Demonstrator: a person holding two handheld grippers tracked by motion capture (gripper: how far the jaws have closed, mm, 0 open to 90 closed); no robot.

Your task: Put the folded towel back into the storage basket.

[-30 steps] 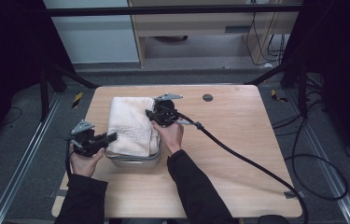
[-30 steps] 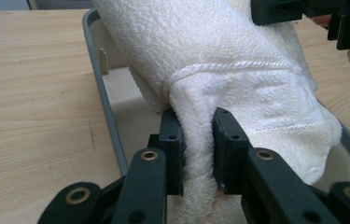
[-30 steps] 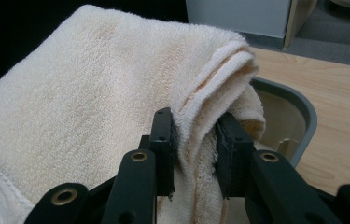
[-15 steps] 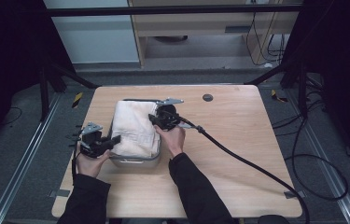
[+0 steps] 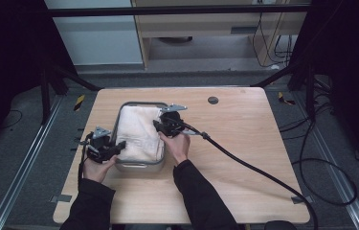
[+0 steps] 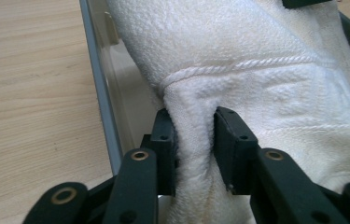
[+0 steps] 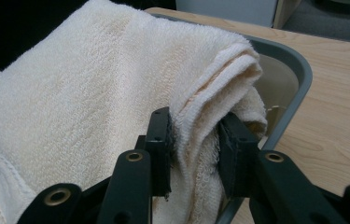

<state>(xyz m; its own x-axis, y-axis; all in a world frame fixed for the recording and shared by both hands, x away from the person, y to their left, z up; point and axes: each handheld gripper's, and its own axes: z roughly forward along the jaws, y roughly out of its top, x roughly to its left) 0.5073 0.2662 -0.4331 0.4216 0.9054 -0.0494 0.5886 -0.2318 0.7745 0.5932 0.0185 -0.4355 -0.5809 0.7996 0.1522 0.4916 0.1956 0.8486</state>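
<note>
A folded white towel lies in a grey metal tray at the table's left middle. My left gripper reaches in at the tray's near left corner. In the left gripper view its jaws pinch a fold of the towel beside the tray wall; they have just been opening, and the fold still fills the gap. My right gripper is at the tray's right side. In the right gripper view it grips the towel's folded edge above the tray rim.
A thick black cable trails from the right gripper across the table to its near right corner. A small dark round spot lies on the wood behind the tray. Bare wood spreads right of the tray.
The towel has settled lower into the tray, and the tray's rim now shows around its far end. Both hands have barely shifted.
</note>
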